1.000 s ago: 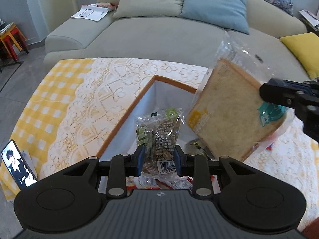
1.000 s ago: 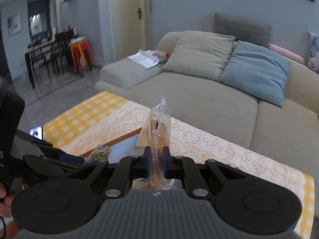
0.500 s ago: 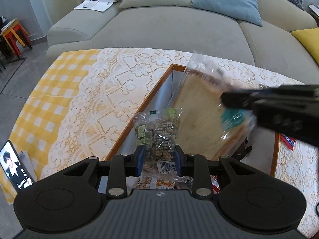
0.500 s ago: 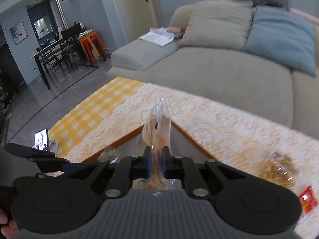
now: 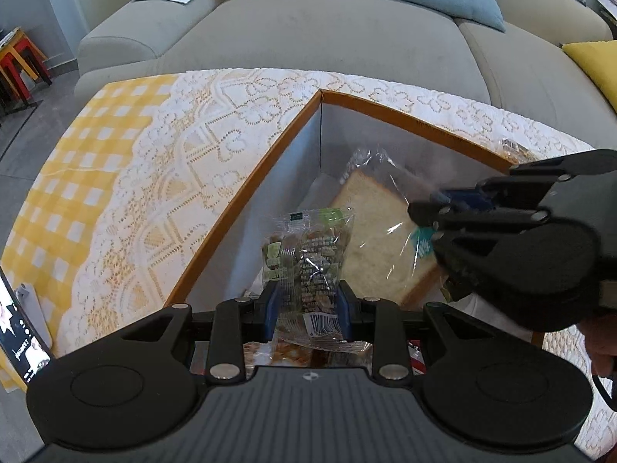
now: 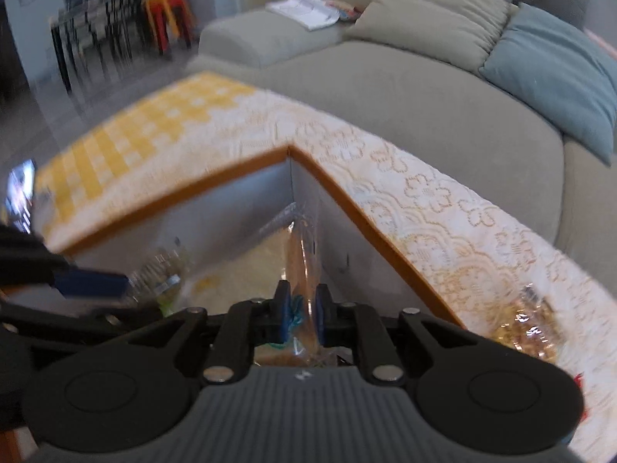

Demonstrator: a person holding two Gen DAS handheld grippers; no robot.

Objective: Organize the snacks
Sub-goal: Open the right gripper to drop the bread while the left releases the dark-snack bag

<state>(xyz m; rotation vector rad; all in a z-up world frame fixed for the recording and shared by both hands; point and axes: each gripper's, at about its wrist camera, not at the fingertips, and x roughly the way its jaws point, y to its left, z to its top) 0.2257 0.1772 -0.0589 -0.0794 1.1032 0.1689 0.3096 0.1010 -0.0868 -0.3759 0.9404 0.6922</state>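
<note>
My left gripper is shut on a clear packet of nuts and holds it over the near part of an orange-rimmed box with grey walls. My right gripper is shut on a bagged slice of bread, which hangs down inside the box near its far corner. In the left wrist view the bread leans inside the box and the right gripper grips its right edge. More snack packets lie in the box under my left gripper.
The box sits on a table with a lace and yellow check cloth. A clear bag of golden snacks lies on the cloth right of the box. A phone stands at the table's left edge. A grey sofa is behind.
My right gripper has lowered the bread from above the table down into the box. My left gripper has kept hold of the nut packet and tilted down over the box.
</note>
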